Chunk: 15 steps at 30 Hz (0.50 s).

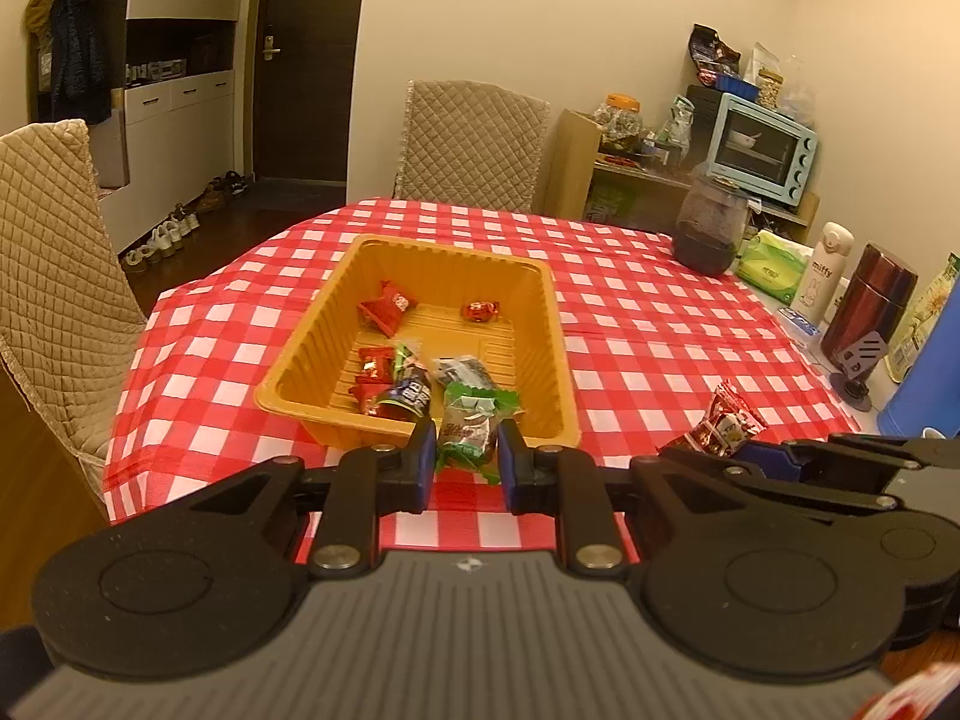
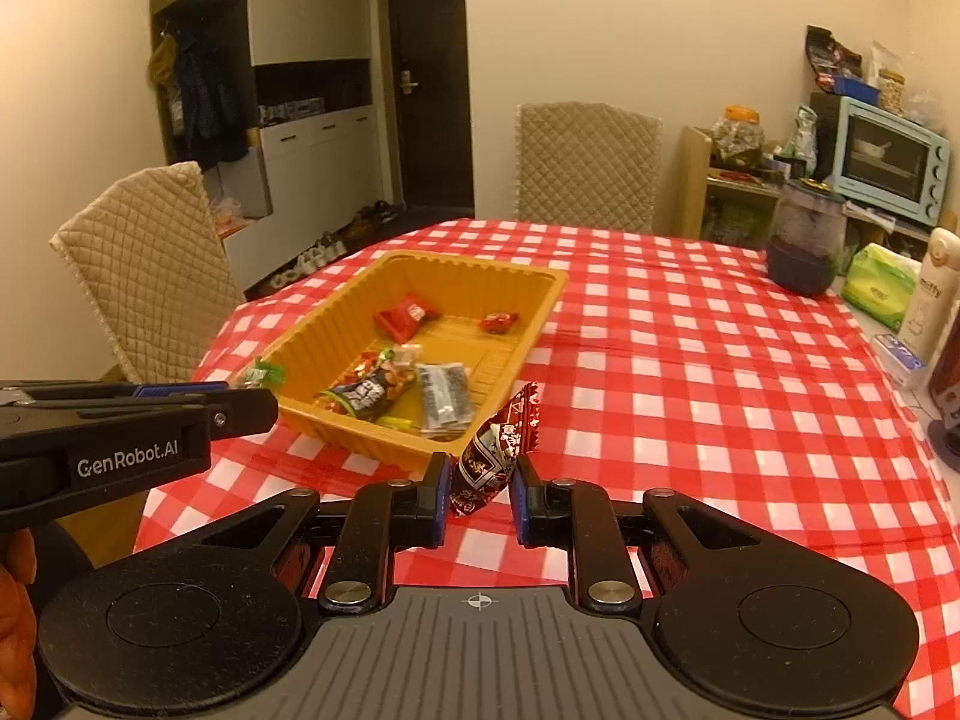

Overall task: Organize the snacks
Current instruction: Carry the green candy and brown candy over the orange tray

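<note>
White "GenRobot.AI" marks the left gripper (image 2: 240, 405).

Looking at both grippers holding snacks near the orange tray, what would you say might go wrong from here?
1. The left gripper pinches only the end of the green packet, which could slip out short of the orange tray.
2. The right gripper grips the red packet by its lower end, so it might tilt and drop onto the checked tablecloth.

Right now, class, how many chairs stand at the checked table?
2: one quilted chair at the table's left side, another quilted chair at the far edge beyond the orange tray. Others may stand out of view.
</note>
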### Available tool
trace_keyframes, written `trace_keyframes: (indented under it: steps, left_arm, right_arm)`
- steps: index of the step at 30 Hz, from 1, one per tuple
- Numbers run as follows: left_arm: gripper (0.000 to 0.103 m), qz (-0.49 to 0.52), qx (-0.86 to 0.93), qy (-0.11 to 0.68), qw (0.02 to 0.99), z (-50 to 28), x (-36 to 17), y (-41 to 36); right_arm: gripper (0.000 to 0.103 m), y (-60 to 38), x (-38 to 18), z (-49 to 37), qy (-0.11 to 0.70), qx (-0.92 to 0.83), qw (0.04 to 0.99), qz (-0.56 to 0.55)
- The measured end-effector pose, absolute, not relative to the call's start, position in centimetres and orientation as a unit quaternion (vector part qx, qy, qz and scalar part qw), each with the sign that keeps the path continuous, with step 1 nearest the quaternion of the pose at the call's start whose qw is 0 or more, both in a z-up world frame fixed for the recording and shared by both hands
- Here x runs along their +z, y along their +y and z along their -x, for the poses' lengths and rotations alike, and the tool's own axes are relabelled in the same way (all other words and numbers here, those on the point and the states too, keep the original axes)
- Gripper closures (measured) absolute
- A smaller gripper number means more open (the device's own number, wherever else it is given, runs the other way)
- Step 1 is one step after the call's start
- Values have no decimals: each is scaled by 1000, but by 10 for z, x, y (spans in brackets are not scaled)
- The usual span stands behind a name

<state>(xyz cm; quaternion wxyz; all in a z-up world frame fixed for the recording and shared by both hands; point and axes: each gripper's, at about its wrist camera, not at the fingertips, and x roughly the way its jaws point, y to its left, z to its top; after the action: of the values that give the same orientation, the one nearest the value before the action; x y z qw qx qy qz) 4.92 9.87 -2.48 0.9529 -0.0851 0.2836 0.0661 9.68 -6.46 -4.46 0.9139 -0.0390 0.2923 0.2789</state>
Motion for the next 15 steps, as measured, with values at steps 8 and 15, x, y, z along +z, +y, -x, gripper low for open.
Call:
trace_keyframes:
  steps: [8,15]
  left_arm:
    - [84,92,81,287,950,-51,-28,115]
    - [84,93,85,291,949,-59,-29,130]
  right_arm:
    - [82,-46,-45,-101,290,296,909,45]
    - [82,-32,-44,-114,288,307,906,43]
